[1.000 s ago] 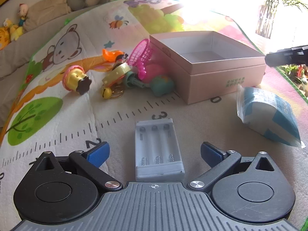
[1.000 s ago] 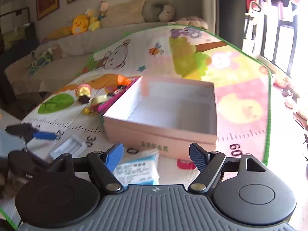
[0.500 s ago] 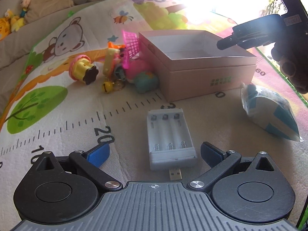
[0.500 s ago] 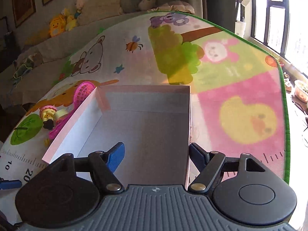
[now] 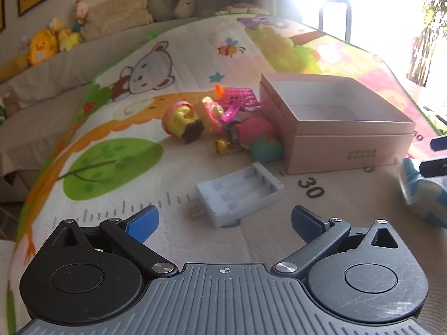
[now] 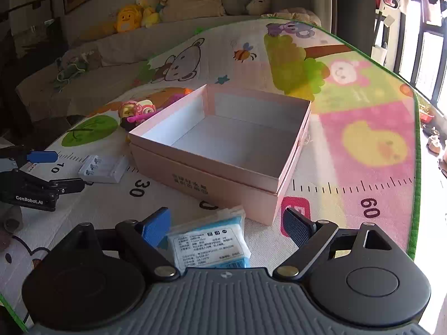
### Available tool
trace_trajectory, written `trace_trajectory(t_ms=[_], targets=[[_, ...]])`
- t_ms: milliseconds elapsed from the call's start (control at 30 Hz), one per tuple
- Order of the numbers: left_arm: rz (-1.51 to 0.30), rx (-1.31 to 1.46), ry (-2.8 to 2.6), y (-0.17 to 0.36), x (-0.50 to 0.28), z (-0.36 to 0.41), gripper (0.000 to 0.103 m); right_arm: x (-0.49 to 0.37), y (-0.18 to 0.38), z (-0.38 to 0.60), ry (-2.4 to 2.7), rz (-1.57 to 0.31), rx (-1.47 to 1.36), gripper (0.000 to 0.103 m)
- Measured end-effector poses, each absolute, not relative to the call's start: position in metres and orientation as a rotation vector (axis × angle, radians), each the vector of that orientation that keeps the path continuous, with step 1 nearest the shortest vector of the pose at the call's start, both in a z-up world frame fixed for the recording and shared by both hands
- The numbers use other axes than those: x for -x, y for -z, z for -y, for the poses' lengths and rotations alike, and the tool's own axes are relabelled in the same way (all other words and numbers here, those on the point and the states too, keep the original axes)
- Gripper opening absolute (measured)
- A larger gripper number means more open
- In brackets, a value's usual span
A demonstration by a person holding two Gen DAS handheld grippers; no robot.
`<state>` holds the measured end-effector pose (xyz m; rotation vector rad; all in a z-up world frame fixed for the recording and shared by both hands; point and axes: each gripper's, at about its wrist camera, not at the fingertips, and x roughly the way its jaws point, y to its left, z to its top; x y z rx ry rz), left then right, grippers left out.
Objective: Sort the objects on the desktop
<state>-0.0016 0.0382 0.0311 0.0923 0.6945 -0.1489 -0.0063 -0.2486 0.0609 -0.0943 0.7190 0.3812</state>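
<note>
A cartoon play mat with printed ruler marks covers the floor, and an open pink box sits on it, nothing inside. Beyond the box a beige couch holds stuffed toys under framed pictures; bright windows lie to the box's right. To the box's left is a heap of small toys, and a white battery charger lies nearer the camera. The left gripper hovers before the charger, fingers wide apart, holding nothing. The right gripper is also spread, around a blue wipes packet lying in front of the box.
</note>
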Motion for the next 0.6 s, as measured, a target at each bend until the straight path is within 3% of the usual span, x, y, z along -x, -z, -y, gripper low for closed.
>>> trace_trajectory(t_ms=[267, 600], targets=[[-0.802, -0.04, 0.033, -0.01, -0.041, -0.018, 0.103, 0.023, -0.038, 0.228, -0.396, -0.719, 0.182, 0.088], [-0.784, -0.122, 0.054, -0.009, -0.057, -0.008, 0.102, 0.029, -0.035, 0.205, -0.48, -0.742, 0.203, 0.088]])
